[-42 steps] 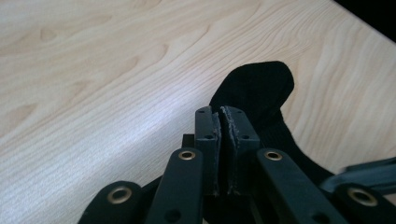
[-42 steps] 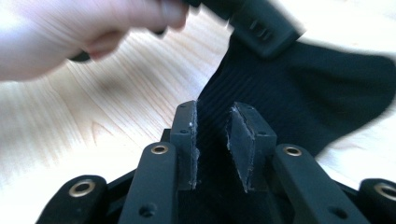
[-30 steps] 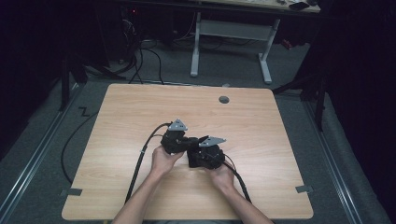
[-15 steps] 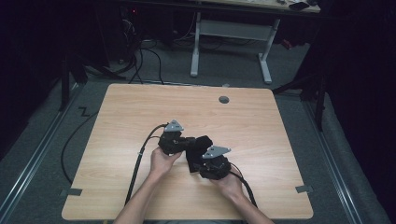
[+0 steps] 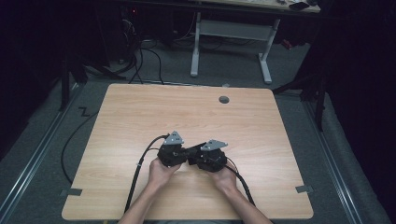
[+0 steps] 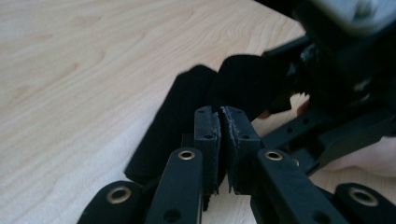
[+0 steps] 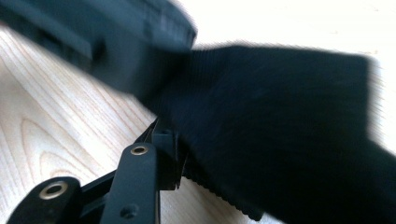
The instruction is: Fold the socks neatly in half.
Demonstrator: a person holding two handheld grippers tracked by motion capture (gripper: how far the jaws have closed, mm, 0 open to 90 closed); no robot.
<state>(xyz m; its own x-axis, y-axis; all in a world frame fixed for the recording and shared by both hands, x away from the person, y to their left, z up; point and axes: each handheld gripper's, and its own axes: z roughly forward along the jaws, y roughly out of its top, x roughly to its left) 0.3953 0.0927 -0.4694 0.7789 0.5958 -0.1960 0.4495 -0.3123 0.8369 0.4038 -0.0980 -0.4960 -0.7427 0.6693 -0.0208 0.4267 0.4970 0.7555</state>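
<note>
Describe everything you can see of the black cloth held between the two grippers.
The black cloth is a dark, ribbed, knit-looking piece, possibly a sock. It hangs bunched between the two grippers near the table's front edge, with one strip lying on the wood. The left gripper is shut, its pads apparently pinching a fold of it. The right gripper has part of the cloth against its visible jaw; its grip is unclear in the blur.

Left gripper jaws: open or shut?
Shut. In the left gripper view the left gripper's pads press together on a fold of the black cloth.
</note>
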